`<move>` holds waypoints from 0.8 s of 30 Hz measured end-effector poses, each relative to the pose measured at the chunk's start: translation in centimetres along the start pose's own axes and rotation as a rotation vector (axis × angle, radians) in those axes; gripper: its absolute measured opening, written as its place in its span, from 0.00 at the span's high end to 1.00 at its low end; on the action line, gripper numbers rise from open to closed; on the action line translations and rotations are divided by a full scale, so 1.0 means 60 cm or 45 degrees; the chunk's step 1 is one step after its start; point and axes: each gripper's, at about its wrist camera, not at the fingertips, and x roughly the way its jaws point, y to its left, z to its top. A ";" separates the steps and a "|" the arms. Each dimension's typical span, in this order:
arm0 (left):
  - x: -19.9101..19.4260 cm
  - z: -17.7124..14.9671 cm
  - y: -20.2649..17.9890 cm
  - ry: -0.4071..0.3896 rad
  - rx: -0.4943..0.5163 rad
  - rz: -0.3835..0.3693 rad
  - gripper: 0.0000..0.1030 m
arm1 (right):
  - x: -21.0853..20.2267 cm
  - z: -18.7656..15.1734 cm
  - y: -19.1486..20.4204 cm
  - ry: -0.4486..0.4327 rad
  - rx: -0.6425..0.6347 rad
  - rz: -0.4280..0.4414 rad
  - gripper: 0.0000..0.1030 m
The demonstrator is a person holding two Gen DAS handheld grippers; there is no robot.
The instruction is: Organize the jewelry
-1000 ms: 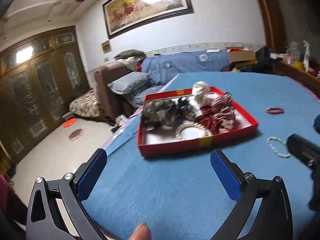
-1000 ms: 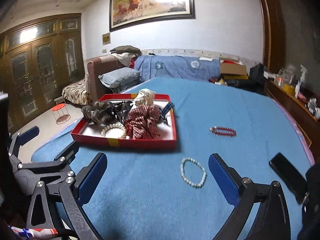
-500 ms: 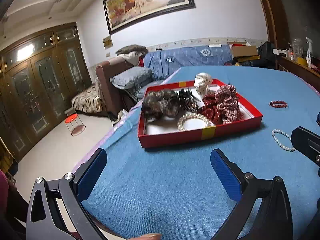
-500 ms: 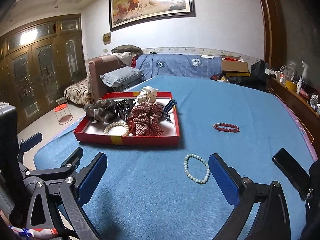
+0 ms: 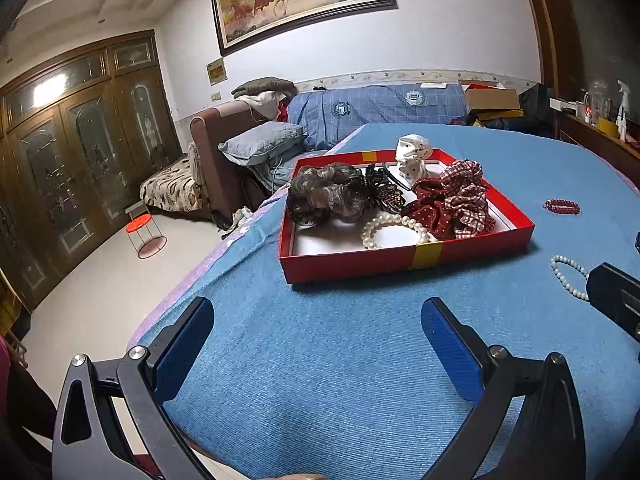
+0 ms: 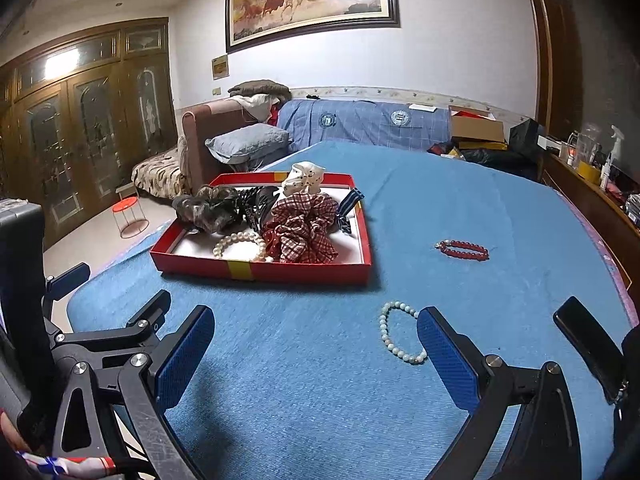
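Observation:
A red tray (image 5: 404, 261) (image 6: 264, 270) sits on the blue table and holds scrunchies, a hair clip and a large pearl bracelet (image 5: 394, 232) (image 6: 240, 246). A small pearl bracelet (image 6: 400, 332) (image 5: 568, 276) lies loose on the cloth, just left of my right gripper's right fingertip. A red bead bracelet (image 6: 464, 250) (image 5: 562, 206) lies farther back right. My left gripper (image 5: 316, 344) is open and empty, in front of the tray. My right gripper (image 6: 314, 344) is open and empty, low over the cloth.
A black phone (image 6: 588, 340) lies at the table's right edge. The left gripper's frame (image 6: 100, 332) shows at lower left in the right wrist view. The table's left edge (image 5: 192, 280) drops to the floor. A sofa (image 5: 376, 108) stands behind the table.
Both grippers have moved forward toward the tray and the bracelets. The small pearl bracelet now lies beside the right gripper's right finger. Both grippers stayed open.

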 end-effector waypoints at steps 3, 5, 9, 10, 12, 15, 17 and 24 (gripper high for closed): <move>0.001 -0.001 0.000 0.005 0.003 -0.001 0.00 | 0.000 0.000 0.003 -0.003 -0.004 0.001 0.00; 0.002 -0.001 0.001 0.011 0.000 -0.009 0.00 | 0.000 -0.002 0.004 0.000 -0.006 0.001 0.00; 0.005 -0.001 0.004 0.013 -0.005 -0.010 0.00 | 0.001 -0.001 0.004 0.003 -0.005 0.004 0.00; 0.005 -0.001 0.003 0.013 -0.004 -0.009 0.00 | 0.001 -0.001 0.004 0.001 -0.005 0.002 0.00; 0.005 -0.003 0.003 0.010 -0.004 -0.010 0.00 | 0.001 -0.001 0.004 0.002 -0.005 0.004 0.00; 0.006 -0.002 0.004 0.013 0.002 -0.014 0.00 | 0.002 -0.001 0.004 0.004 -0.006 0.004 0.00; 0.006 -0.002 0.004 0.012 0.003 -0.012 0.00 | 0.003 -0.001 0.005 0.009 -0.006 0.007 0.00; 0.006 -0.004 0.004 0.021 -0.004 -0.019 0.00 | 0.003 -0.001 0.004 0.010 -0.001 0.011 0.00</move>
